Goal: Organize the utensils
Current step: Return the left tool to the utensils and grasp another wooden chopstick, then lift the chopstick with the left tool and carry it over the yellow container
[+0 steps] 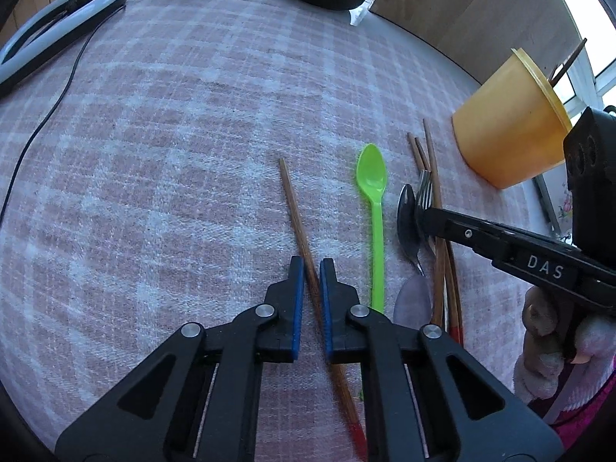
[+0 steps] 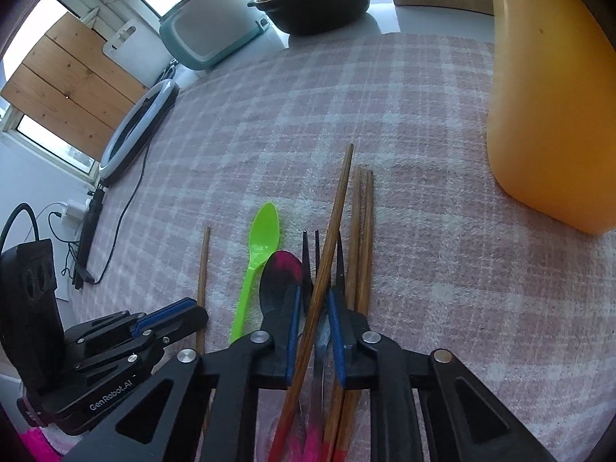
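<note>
Chopstick (image 1: pixel 304 238) lies lengthwise between left hand-held gripper (image 1: pixel 312 269) fingers, tip pointing away.

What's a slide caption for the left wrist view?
Left gripper closing on a lone chopstick beside the green spoon.

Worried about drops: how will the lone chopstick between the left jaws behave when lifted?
The lone chopstick looks like stiff wood, so probably no flex. It is thin and gripped off-centre, so it may pivot or slip in the left gripper.

Both grippers are black plastic linkages with silver pivot screws and blue finger pads. The right gripper (image 1: pixel 417 217) reads "DAS"; the left gripper (image 2: pixel 200 313) reads "GenRobot.AI". Fluffy pink-and-white sleeve (image 1: pixel 539 369).
</note>
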### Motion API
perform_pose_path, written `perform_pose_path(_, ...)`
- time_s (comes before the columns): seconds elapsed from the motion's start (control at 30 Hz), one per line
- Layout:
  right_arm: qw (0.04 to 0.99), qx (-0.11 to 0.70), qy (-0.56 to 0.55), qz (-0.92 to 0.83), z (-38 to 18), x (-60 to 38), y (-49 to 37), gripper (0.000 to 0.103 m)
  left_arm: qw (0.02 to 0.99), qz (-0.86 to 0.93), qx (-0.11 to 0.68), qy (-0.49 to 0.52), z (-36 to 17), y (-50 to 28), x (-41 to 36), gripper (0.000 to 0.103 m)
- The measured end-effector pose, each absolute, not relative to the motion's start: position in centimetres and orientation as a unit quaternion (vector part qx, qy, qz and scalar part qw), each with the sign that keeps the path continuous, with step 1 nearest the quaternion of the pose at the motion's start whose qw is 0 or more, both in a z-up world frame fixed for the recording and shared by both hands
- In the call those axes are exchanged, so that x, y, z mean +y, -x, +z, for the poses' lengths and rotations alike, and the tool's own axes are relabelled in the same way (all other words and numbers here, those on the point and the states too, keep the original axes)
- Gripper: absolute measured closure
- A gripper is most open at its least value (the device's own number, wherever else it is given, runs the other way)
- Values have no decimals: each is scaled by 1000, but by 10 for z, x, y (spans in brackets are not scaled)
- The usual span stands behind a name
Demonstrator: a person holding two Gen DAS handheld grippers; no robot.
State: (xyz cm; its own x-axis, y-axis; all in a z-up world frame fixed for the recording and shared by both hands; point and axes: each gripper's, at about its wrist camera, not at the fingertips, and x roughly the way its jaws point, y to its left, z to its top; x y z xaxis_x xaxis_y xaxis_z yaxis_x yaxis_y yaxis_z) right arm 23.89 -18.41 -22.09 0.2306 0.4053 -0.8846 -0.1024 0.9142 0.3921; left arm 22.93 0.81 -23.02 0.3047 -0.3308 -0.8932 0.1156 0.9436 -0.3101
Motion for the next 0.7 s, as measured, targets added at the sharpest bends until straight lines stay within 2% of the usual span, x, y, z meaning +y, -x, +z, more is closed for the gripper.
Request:
perform_pose_path(0.33, 779, 585, -148, 171, -214, -190, -236, 97, 805, -129, 567, 115, -225, -225, 27, 98)
perform_pose_path(0.7, 793, 557, -162, 188, -186, -201, -222, 99, 827, -120, 533, 134, -195, -220, 47, 99)
